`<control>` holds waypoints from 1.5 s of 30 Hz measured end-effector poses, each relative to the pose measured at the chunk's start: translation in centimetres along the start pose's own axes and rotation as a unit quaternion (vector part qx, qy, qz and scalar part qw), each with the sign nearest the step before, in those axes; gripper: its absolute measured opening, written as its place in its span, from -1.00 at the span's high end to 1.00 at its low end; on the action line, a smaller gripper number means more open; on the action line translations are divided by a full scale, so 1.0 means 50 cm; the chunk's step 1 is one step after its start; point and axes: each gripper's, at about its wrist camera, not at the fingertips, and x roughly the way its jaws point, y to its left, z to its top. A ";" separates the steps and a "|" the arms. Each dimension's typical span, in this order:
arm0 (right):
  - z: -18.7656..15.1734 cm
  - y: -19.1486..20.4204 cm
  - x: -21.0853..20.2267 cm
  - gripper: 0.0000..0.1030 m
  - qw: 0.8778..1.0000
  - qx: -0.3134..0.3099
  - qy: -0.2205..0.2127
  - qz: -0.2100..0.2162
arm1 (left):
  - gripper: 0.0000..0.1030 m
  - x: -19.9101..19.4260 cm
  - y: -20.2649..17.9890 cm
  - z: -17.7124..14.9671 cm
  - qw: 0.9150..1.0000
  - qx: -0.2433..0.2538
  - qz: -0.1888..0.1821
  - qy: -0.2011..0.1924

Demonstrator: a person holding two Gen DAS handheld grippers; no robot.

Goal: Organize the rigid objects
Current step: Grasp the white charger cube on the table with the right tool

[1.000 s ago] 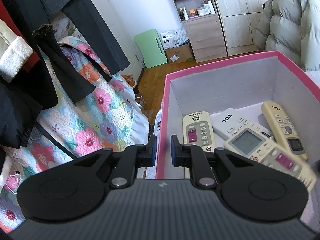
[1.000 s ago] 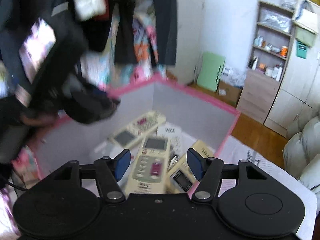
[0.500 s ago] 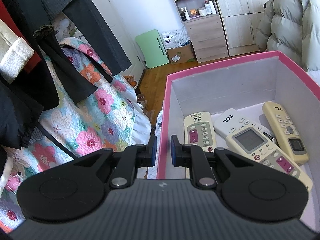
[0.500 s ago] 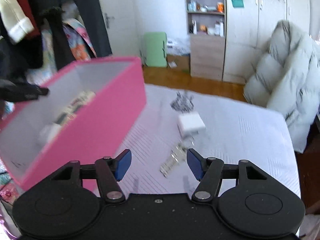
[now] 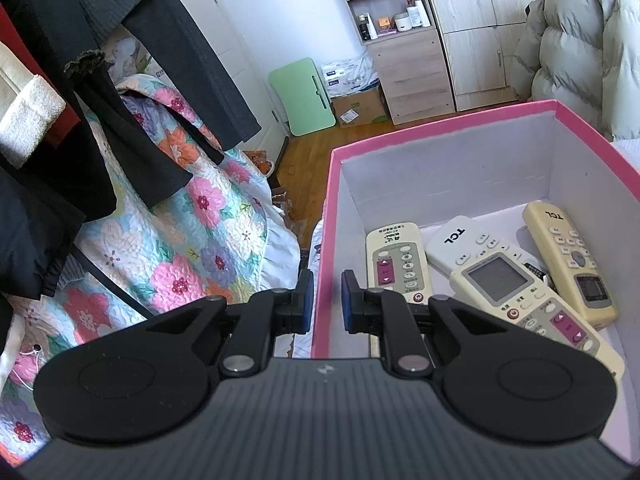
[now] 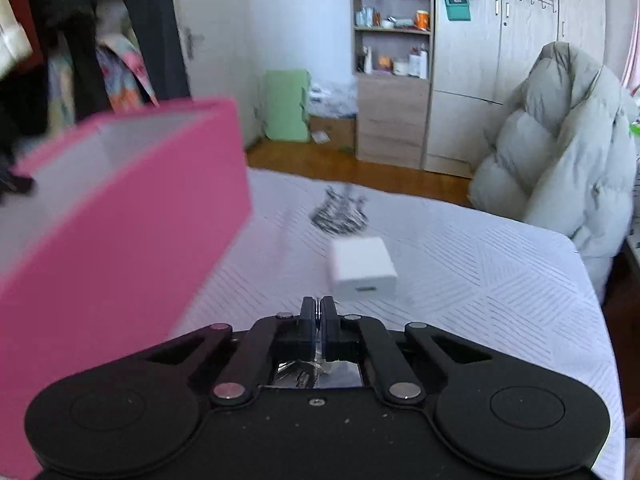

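Note:
My left gripper (image 5: 323, 300) is shut on the near wall of the pink box (image 5: 440, 120), one pad on each side of it. Inside lie several remote controls: a cream one (image 5: 396, 264), a white TCL one (image 5: 464, 240), one with a grey screen (image 5: 520, 300) and a yellowish TCL one (image 5: 568, 260). In the right wrist view, my right gripper (image 6: 319, 312) is low over the bed, jaws shut on a thin silver metal strap (image 6: 308, 374) that glints beneath them. A white charger cube (image 6: 362, 266) lies just beyond. The pink box (image 6: 132, 216) stands to the left.
A dark tangle of small metal pieces (image 6: 340, 212) lies farther back on the white patterned bedsheet (image 6: 480, 280). A grey puffy jacket (image 6: 560, 140) sits at the bed's far right. Dark hanging clothes (image 5: 120, 120) and a floral quilt (image 5: 180, 240) are left of the box.
My right gripper swung from over the box to the bed, sank toward the silver strap and closed its jaws on it. The left gripper and the box have not moved.

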 end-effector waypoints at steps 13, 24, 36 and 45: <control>0.089 0.042 -0.150 0.92 0.990 0.011 -0.105 0.096 | 0.73 -0.002 0.001 0.001 1.000 0.000 0.003 -0.001; 0.146 0.169 -0.128 0.92 0.965 -0.053 -0.081 0.245 | 0.73 -0.007 0.006 0.002 1.000 -0.002 0.004 -0.004; 0.098 0.198 -0.028 0.50 0.976 -0.093 -0.038 0.191 | 0.73 -0.012 0.007 0.002 1.000 0.000 -0.005 -0.011; 0.097 0.055 -0.057 0.20 0.993 -0.053 -0.043 0.091 | 0.73 -0.011 0.006 0.001 1.000 -0.002 -0.003 -0.011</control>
